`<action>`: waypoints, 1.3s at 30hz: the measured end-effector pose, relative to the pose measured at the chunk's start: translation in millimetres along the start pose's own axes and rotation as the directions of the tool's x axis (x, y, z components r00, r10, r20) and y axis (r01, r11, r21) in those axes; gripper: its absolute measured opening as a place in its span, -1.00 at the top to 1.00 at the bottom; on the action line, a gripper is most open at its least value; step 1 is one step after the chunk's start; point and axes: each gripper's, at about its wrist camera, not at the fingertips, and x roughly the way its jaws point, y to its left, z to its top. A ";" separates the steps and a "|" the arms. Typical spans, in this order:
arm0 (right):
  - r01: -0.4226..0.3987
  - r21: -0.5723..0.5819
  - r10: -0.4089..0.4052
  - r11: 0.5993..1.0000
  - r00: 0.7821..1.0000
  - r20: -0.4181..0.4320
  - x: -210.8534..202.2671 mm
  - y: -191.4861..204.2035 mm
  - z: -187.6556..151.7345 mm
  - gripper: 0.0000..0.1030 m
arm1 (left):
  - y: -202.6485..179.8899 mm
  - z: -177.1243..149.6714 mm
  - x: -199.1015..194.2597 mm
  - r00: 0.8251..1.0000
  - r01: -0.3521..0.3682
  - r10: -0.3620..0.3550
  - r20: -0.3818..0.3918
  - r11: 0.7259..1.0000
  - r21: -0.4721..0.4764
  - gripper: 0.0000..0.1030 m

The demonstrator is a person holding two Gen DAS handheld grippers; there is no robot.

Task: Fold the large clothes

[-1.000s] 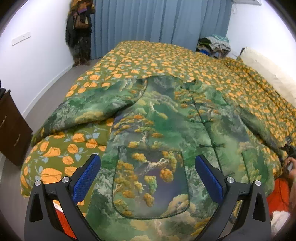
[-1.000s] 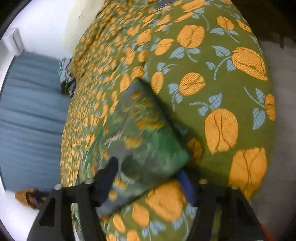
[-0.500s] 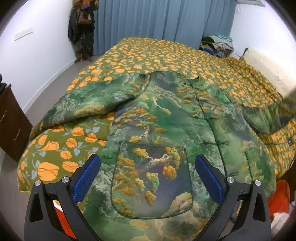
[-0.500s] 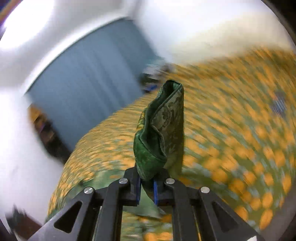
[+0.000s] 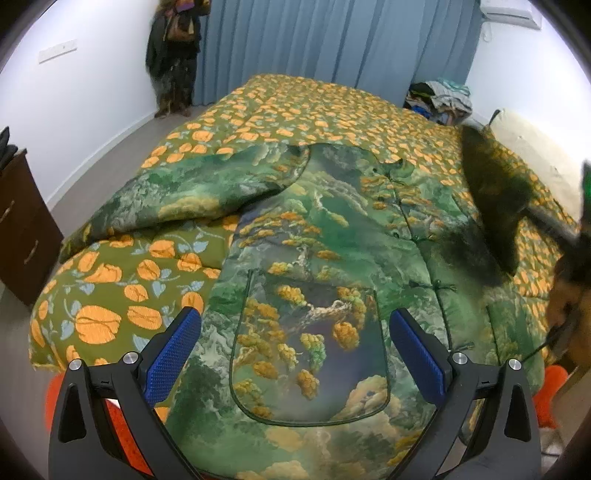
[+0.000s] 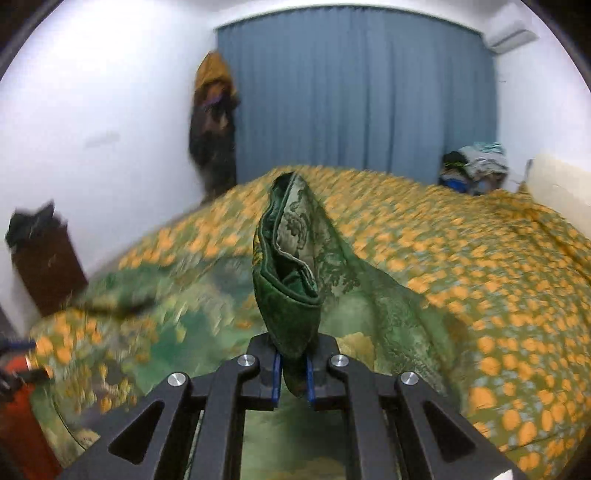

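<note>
Sleeve cuff (image 6: 291, 280) lifted off bedspread (image 6: 480, 266), clamped in right gripper (image 6: 291, 373).

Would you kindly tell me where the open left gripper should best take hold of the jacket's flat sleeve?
Probably at the cuff end of the sleeve, approached from the bed's left edge. It lies flat and stretched toward that edge, so the free hem is the easiest fold of cloth for the left gripper to pinch.

White walls (image 5: 92, 92), blue floor-length curtain (image 5: 332, 44) at far end. Grey floor (image 5: 110, 162); dark brown wooden dresser (image 5: 22, 229) left. Wall-mounted white air conditioner (image 5: 511, 11) top right.
</note>
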 end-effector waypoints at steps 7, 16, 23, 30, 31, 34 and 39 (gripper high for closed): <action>-0.023 -0.022 0.020 0.999 0.993 -0.113 43.8 37.3 -44.8 0.79 | -6.4 -3.7 9.8 1.000 0.010 -0.010 -0.030 1.000 0.018 -0.97; -0.140 0.086 0.154 0.986 0.972 -0.177 44.9 38.1 -80.3 -0.31 | -24.7 20.2 29.4 0.991 0.118 -0.116 -0.069 0.992 0.032 -0.97; -0.156 0.152 0.175 0.976 0.977 -0.124 -22.9 8.4 -88.6 -0.32 | -75.5 58.3 85.6 0.884 0.416 -0.410 -0.224 0.909 -0.022 -0.96; -0.157 0.232 0.179 0.960 0.980 -0.080 -65.4 -3.5 -101.9 -0.32 | -129.4 67.2 175.8 0.824 0.422 -0.416 -0.385 0.904 -0.073 -0.39; -0.156 0.220 0.176 0.963 0.981 -0.076 -68.0 -1.7 -102.5 -0.32 | -135.1 65.4 183.7 0.818 0.416 -0.408 -0.405 0.906 -0.072 -0.26; -0.156 0.176 0.169 0.972 0.984 -0.062 -73.6 5.6 -102.7 -0.32 | -146.5 59.7 190.6 0.836 0.373 -0.347 -0.425 0.927 -0.022 0.49; -0.152 0.173 0.164 0.973 0.985 -0.056 -73.7 4.5 -103.4 -0.32 | -146.1 65.6 180.1 0.849 0.367 -0.340 -0.405 0.930 -0.011 0.84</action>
